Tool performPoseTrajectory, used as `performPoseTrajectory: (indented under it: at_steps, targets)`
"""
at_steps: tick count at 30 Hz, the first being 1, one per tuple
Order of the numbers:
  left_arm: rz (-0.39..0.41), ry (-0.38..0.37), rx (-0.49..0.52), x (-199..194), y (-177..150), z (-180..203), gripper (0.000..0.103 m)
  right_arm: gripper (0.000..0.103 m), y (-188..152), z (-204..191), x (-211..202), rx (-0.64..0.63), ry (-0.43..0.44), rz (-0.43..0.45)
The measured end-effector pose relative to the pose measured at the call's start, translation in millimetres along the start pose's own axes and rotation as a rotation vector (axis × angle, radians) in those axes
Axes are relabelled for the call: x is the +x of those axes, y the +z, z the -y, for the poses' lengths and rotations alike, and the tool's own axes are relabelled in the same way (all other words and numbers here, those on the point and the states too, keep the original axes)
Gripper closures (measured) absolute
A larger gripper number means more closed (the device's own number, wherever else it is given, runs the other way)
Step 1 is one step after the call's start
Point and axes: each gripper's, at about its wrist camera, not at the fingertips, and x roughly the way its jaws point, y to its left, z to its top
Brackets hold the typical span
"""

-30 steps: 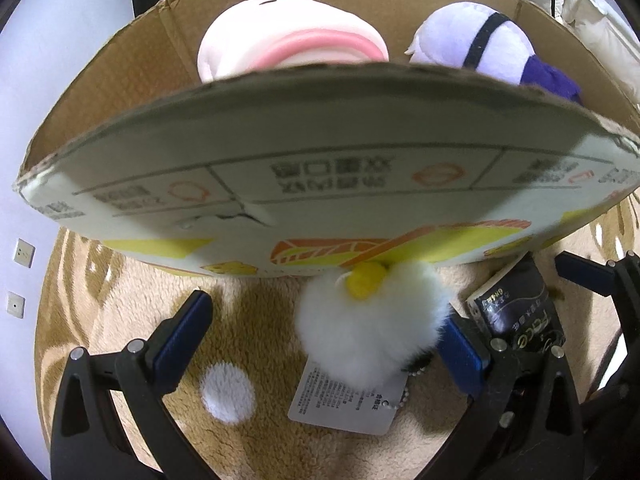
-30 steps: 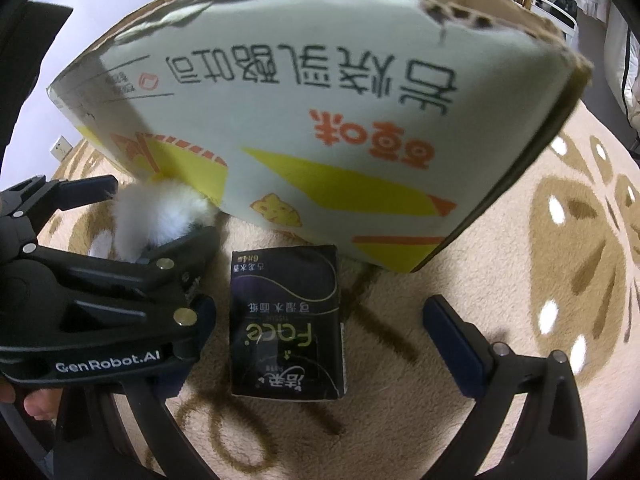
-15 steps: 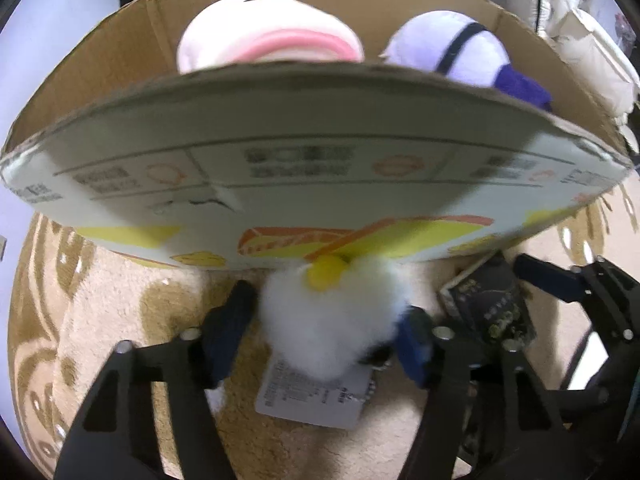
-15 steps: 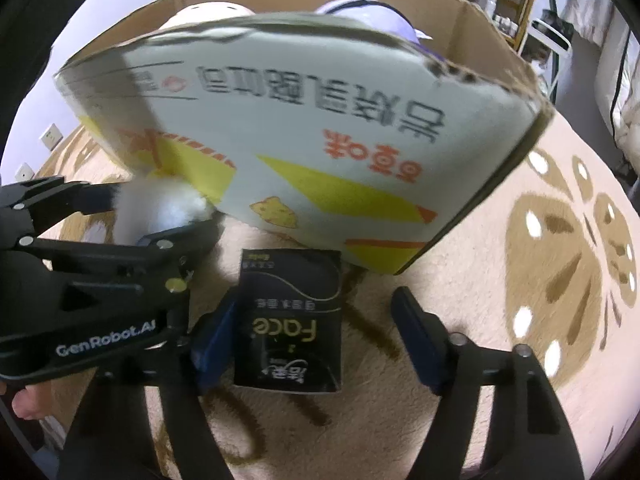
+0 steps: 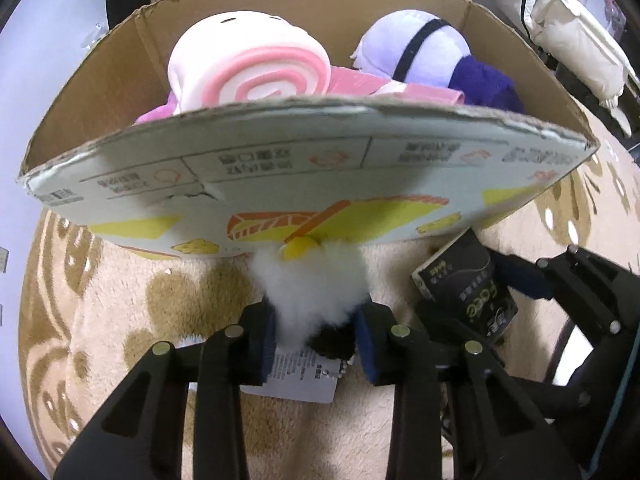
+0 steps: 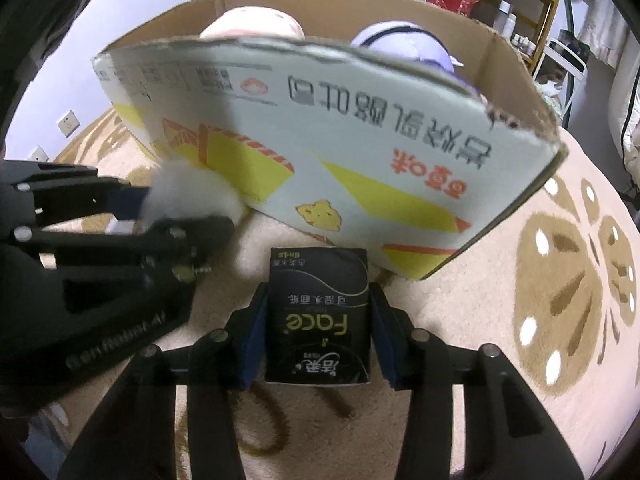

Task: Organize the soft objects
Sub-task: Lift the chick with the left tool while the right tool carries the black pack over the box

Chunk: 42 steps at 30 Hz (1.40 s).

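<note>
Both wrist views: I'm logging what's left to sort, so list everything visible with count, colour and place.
cardboard box: 1, brown inside, pale printed outside, on the rug
pink swirl plush: 1, pink and white, inside the box
purple plush: 1, lilac and dark purple, inside the box
fluffy white toy: 1, white with a yellow bit, on the rug against the box, paper tag attached
tissue pack: 1, black, on the rug beside the box
rug: 1, cream with brown pattern
left hand-held gripper: 1, black with blue pads, shut on the fluffy white toy
right hand-held gripper: 1, same colours, just closing; pads meet the tissue pack's sides
</note>
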Motion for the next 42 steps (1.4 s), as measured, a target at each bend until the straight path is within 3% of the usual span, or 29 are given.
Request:
performPoseTrajectory:
  at_steps: [12,21,42]
  targets:
    - [0.030,0.037,-0.041,-29.5,-17.1,-16.9,0.072,0.054,9.3,13.8,-4.7,0.034,0.028,0.022]
    - [0.089,0.086,-0.071,-74.1,-26.5,-27.4,0.072,0.054,3.3,29.1,-50.3,0.023,0.037,0.092]
    - [0.408,0.132,-0.071,-191.5,6.2,-44.4,0.072,0.054,27.8,23.4,-127.4,0.024,0.042,0.317]
